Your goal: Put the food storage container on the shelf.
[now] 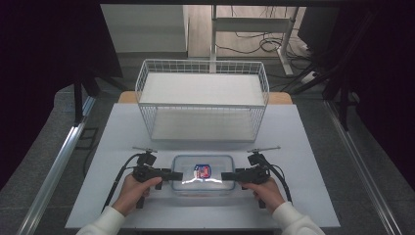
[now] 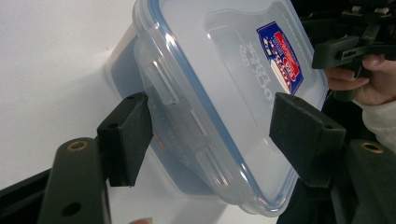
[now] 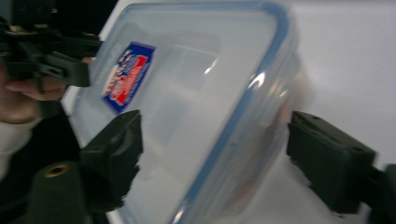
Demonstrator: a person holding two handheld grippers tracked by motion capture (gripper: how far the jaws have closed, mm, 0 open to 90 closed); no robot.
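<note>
Now two grippers flank a clear lidded box (image 1: 203,176) on a white table (image 1: 122,132).
Left gripper (image 2: 210,135) and right gripper (image 3: 215,158): jaws spread, straddling its ends.

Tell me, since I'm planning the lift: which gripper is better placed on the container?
Neither clearly: the left gripper and right gripper stand open at opposite ends of the container, each straddling its end.

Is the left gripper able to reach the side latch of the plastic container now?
Probably yes. The left gripper has its jaws open around the container end, with the latch right between them and nothing blocking.
</note>
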